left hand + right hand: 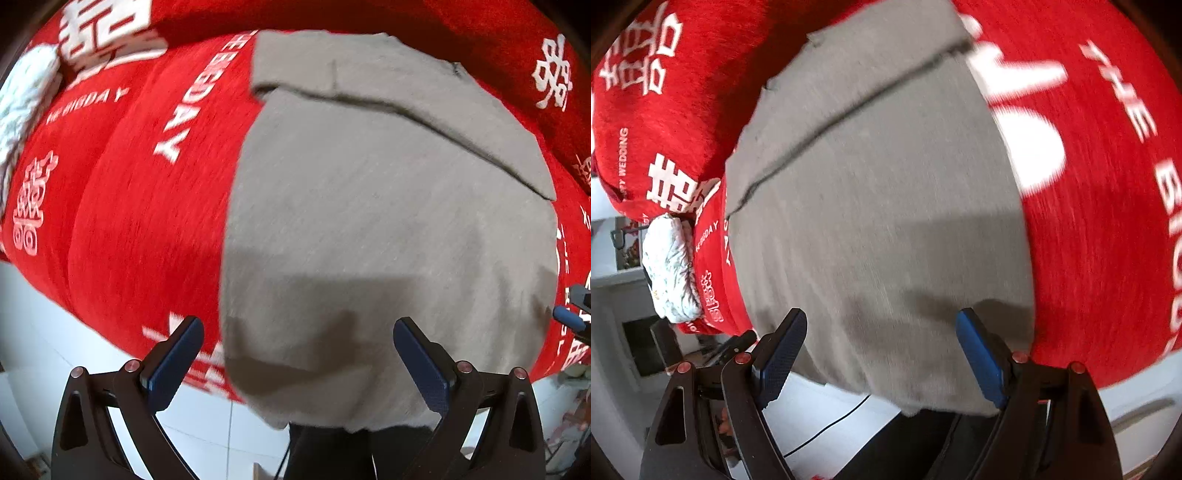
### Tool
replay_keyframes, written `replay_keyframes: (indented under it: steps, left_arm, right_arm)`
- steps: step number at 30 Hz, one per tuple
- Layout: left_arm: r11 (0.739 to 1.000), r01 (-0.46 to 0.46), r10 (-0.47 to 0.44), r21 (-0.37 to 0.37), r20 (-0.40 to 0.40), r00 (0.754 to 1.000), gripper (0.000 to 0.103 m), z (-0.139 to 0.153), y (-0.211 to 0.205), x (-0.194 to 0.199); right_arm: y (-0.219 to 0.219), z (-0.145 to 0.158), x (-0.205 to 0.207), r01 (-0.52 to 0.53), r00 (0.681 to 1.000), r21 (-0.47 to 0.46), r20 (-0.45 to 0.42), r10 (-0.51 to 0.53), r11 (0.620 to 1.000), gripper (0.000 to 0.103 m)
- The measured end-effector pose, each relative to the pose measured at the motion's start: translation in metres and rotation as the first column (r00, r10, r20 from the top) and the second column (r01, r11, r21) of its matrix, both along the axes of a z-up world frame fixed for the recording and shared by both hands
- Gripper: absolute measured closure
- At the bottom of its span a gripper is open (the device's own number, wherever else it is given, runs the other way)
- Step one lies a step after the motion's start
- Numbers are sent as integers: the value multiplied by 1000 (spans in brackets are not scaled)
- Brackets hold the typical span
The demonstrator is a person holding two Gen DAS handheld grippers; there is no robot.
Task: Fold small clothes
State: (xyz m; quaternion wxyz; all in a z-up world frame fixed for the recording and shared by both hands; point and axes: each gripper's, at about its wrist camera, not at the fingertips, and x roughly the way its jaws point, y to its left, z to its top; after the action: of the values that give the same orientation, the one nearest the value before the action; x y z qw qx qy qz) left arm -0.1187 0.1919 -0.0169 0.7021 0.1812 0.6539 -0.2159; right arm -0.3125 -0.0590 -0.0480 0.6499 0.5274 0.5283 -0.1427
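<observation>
A bumpy white cloth (26, 99) sits in a bunch at the far left edge of the bed. Next comes the red blanket (122, 206), soft and fuzzy, with white letters and signs printed on it (some of them are blurry). In the middle lies the gray shirt (369, 229), flat and smooth, made of a fine knit. Its top part is folded over, so a dark line runs across it. Its bottom edge hangs a little over the side of the bed. The left gripper (298, 354) is spread wide and holds nothing. The right gripper (881, 347) is spread wide too, with its blue pads (979, 354) over the shirt's bottom edge.
</observation>
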Motion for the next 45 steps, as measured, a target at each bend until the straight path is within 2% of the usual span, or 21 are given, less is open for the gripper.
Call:
replay_keyframes:
  steps: [7,14,19,22,24,26,27,28,29,30,31,33,36,40,41,43,45]
  left_arm:
    - [999,-42,41,-19,-82,996,0,-16,41,-13]
    - [997,-69,60,-41,-196,979,0,-45,63,-26]
    - [995,-81,64,-52,-277,959,0,-70,64,-41]
    - [994,-92,71,-59,-299,952,0,-79,63,-44]
    - [992,-98,71,-75,-299,952,0,-79,61,-45]
    - [991,-101,70,-92,-292,954,12,-79,61,-43]
    - [991,-103,73,-90,-289,955,20,-77,59,-43]
    - [990,-115,85,-86,-295,952,28,-76,61,-41]
    - [988,-127,93,-93,-301,949,33,-75,66,-37]
    - [986,-133,96,-98,-309,946,45,-73,69,-32]
    - [984,-139,96,-115,-324,941,64,-72,74,-28]
    - [977,-140,74,-160,-363,929,92,-70,83,-23]
    - [966,-127,29,-227,-392,920,92,-55,87,-17]
    - [933,-75,-62,-352,-363,930,92,-13,74,6]
    - [927,-69,-71,-368,-354,932,92,-6,70,3]
    - [911,-56,-88,-410,-324,942,92,10,54,22]
    - [899,-47,-95,-435,-299,950,92,15,37,42]
  right_arm:
    - [19,-23,-46,53,998,82,-38,-50,995,18]
    - [46,-59,-85,42,994,119,-104,-30,992,18]
    - [55,-82,-92,44,993,133,-110,-29,990,17]
    - [65,-90,-89,28,994,149,-108,-12,988,17]
    - [71,-92,-89,28,994,155,-107,-11,988,25]
    - [71,-94,-93,43,991,164,-129,-22,986,62]
    - [71,-96,-96,60,989,168,-142,-36,984,71]
    - [70,-96,-99,87,991,197,-113,-66,976,88]
    - [68,-94,-101,100,992,208,-94,-82,973,89]
    - [69,-88,-100,100,993,199,-77,-86,975,89]
    - [70,-82,-98,90,996,207,-39,-83,974,90]
    - [71,-71,-96,89,995,240,27,-98,967,90]
    - [65,-44,-86,100,979,274,147,-144,956,90]
    - [39,-8,-61,130,937,276,281,-209,952,90]
    - [34,-5,-55,134,930,275,296,-216,952,90]
    - [12,4,-37,135,915,262,337,-222,955,91]
    - [-4,6,-22,139,910,244,351,-221,960,91]
